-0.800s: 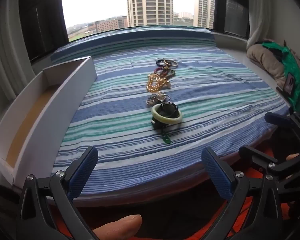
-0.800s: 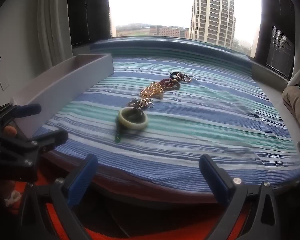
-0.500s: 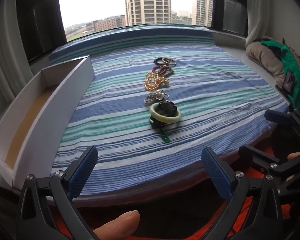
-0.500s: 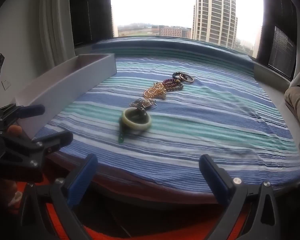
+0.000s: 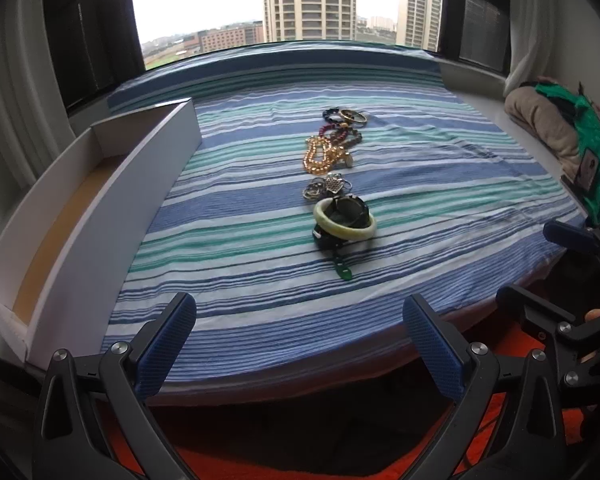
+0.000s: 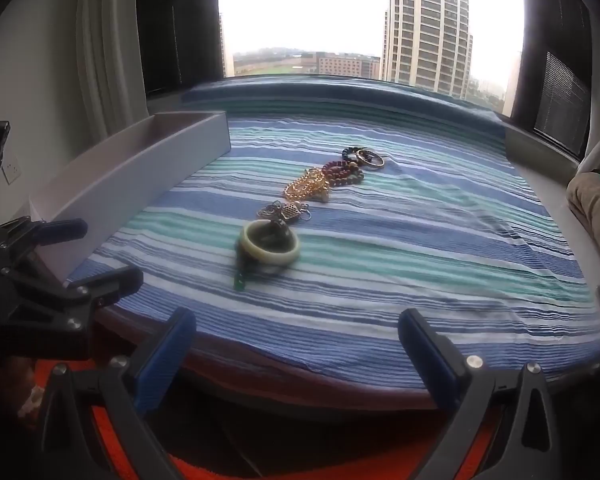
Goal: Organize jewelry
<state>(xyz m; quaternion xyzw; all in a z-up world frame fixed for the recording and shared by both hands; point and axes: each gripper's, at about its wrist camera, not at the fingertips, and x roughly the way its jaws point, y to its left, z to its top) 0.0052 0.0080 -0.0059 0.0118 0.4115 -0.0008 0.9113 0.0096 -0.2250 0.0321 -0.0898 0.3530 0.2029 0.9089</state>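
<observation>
A row of jewelry lies down the middle of the striped bed cover (image 5: 440, 184). Nearest is a pale jade bangle (image 5: 348, 234) (image 6: 270, 259) resting on a dark piece, with a green pendant (image 5: 343, 274) (image 6: 240, 280) in front. Behind come silver trinkets (image 5: 327, 187) (image 6: 285, 212), a gold bead necklace (image 5: 319, 157) (image 6: 305, 187), dark red bead bracelets (image 5: 340, 134) (image 6: 342, 171) and a metal bangle (image 5: 354, 116) (image 6: 371, 158). A long white box (image 5: 152, 148) (image 6: 140, 168) stands on the left, with nothing visible inside. My left gripper (image 5: 299, 312) (image 6: 96, 252) and right gripper (image 6: 296, 324) (image 5: 536, 264) hover open at the front edge, holding nothing.
A beige and green bundle of cloth (image 5: 560, 136) (image 6: 596, 200) lies at the right edge. A window with dark frames and curtains runs along the back. Orange flooring (image 5: 260, 460) shows below the front edge. A wall socket (image 6: 11, 168) sits far left.
The thumb at the bottom of the left wrist view has gone out of sight. Both views have shifted only slightly; the jewelry has not moved and both grippers stay open.
</observation>
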